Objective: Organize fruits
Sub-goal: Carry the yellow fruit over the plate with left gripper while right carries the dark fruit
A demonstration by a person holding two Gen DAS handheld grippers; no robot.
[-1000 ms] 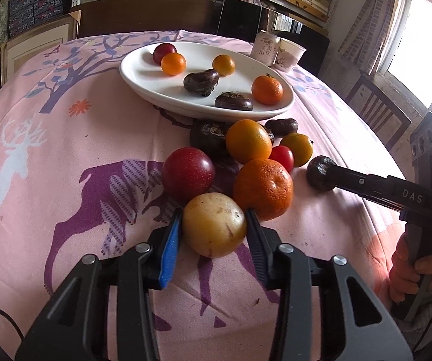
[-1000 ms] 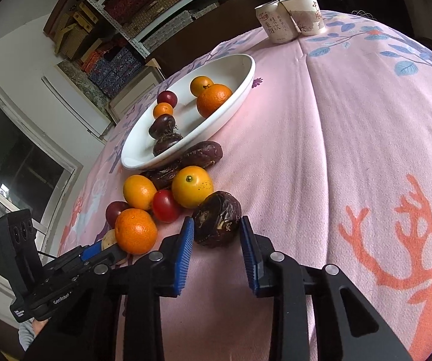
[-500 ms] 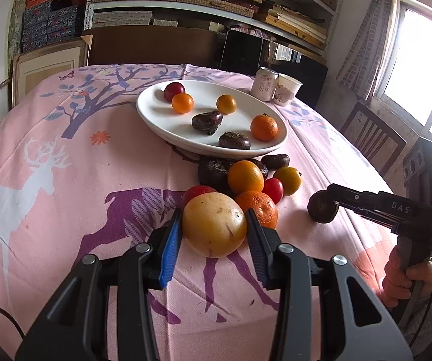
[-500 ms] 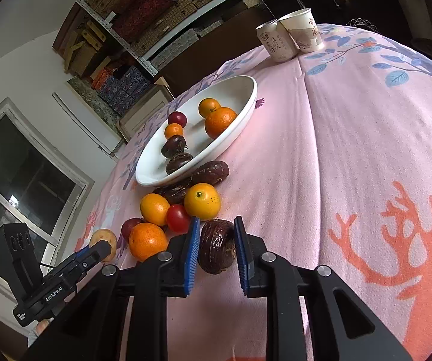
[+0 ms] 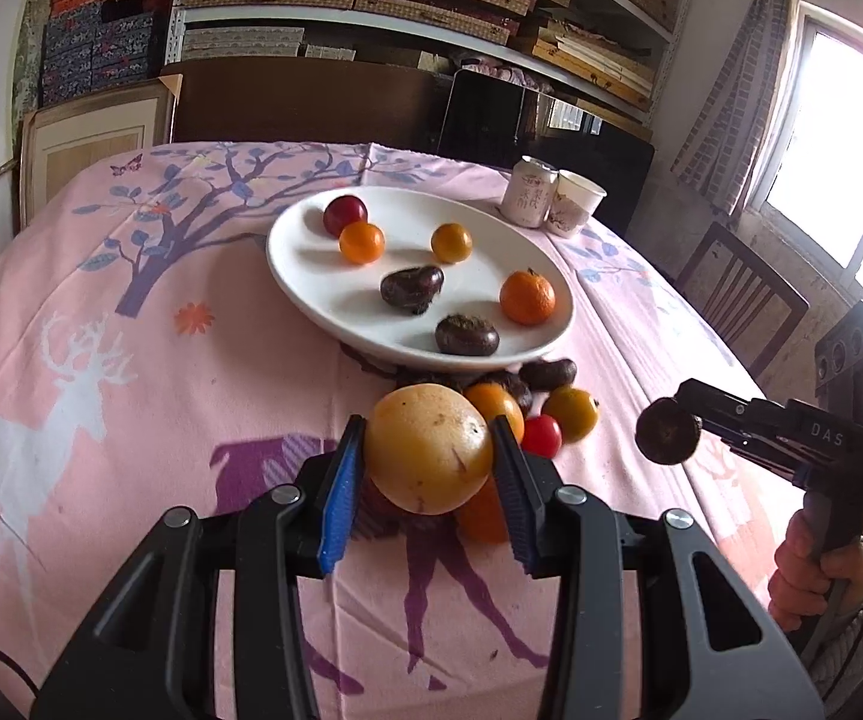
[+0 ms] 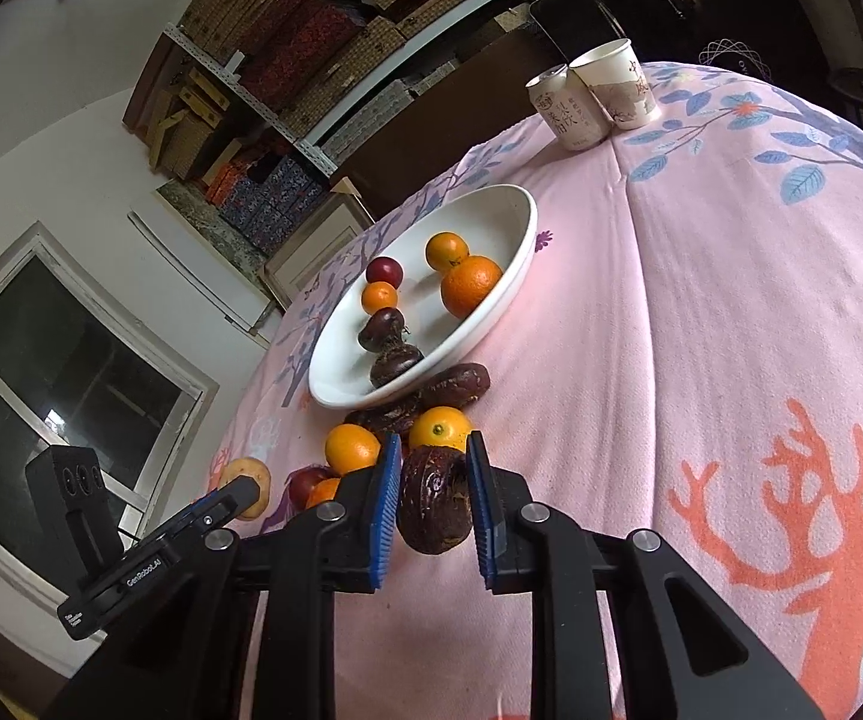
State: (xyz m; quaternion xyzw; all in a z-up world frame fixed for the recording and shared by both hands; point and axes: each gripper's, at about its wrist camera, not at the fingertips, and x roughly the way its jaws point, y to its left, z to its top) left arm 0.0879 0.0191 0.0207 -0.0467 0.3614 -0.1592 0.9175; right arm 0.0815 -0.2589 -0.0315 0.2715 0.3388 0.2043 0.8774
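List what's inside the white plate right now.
The white plate holds six fruits: a red plum, two small oranges, a mandarin and two dark brown fruits. None looks hidden.

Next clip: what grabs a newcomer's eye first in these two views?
Both claws are loaded: the left claw grips a large round yellow-orange fruit in front of the fruit pile, while the right claw clamps a wrinkled dark brown fruit. Beyond them sits the white oval plate, holding six fruits, with loose fruit clustered at its near rim on the pink deer-print tablecloth.
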